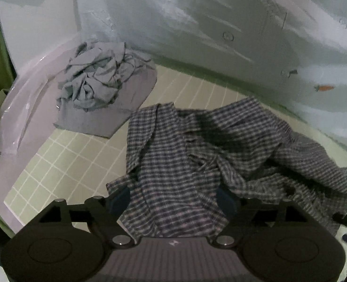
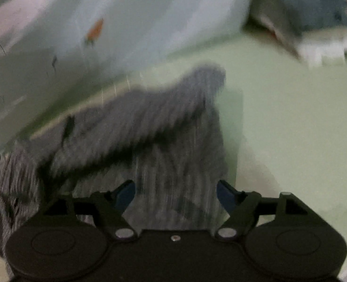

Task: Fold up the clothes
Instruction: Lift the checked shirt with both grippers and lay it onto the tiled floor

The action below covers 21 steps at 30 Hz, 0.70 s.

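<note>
On green sheet: plaid shirt under both spread, empty tongs; grey pile left-view only.

You've got a thin woven checked shirt, matt and rumpled. The grey crumpled garment is soft, matt cloth too. The surface under them is a green grid-print sheet, smooth with low sheen. The pale carrot-print curtain is matt fabric. The left gripper has a matt black plastic body, blue pads and shiny metal pivot pins.
</note>
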### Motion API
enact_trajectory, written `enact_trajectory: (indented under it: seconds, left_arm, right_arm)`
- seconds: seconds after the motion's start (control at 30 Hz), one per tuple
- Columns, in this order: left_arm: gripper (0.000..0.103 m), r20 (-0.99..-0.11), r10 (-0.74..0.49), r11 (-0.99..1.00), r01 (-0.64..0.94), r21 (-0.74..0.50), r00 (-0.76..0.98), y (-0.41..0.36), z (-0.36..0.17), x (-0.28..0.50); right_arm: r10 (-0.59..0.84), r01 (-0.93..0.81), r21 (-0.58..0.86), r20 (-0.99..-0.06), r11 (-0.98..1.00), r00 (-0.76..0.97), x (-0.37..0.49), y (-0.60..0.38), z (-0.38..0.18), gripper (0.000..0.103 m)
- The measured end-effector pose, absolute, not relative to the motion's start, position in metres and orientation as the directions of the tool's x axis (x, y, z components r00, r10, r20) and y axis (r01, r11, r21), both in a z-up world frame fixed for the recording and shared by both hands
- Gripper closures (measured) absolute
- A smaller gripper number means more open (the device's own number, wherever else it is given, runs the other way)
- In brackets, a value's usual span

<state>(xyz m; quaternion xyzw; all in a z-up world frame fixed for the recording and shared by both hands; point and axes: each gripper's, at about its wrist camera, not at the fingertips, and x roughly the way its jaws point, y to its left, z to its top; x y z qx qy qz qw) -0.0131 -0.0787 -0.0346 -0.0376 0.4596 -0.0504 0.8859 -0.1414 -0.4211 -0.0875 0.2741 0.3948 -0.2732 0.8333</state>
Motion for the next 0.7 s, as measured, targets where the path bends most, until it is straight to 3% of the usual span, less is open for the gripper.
enact_trajectory:
  seconds: [0.27, 0.37, 0.4, 0.57, 0.63, 0.7]
  left_arm:
    - [0.019, -0.849, -0.112, 0.993, 0.078, -0.083, 0.516, -0.069, -0.050, -0.007]
    - [0.018, -0.857, -0.105, 0.994, 0.086, -0.072, 0.504, -0.067, -0.053, -0.006]
    - [0.017, -0.859, -0.104, 0.994, 0.090, -0.067, 0.501, -0.067, -0.054, -0.006]
    - [0.017, -0.858, -0.093, 0.994, 0.098, -0.050, 0.504, -0.065, -0.053, -0.001]
    - [0.017, -0.857, -0.090, 0.994, 0.095, -0.048, 0.507, -0.065, -0.052, 0.002]
    - [0.017, -0.856, -0.087, 0.995, 0.092, -0.046, 0.510, -0.066, -0.051, 0.005]
  right_arm:
    - [-0.038, 0.713, 0.446, -0.834, 0.540, 0.551, -0.141, -0.404, -0.123, 0.018]
    - [0.004, 0.730, 0.482, -0.835, 0.485, 0.550, -0.137, -0.398, -0.132, 0.016]
    - [0.019, 0.731, 0.495, -0.834, 0.470, 0.552, -0.134, -0.396, -0.134, 0.011]
    - [0.012, 0.712, 0.474, -0.836, 0.518, 0.548, -0.112, -0.380, -0.134, 0.007]
    - [-0.009, 0.687, 0.433, -0.843, 0.583, 0.539, -0.103, -0.371, -0.132, 0.015]
    - [-0.042, 0.658, 0.375, -0.850, 0.653, 0.526, -0.095, -0.364, -0.130, 0.048]
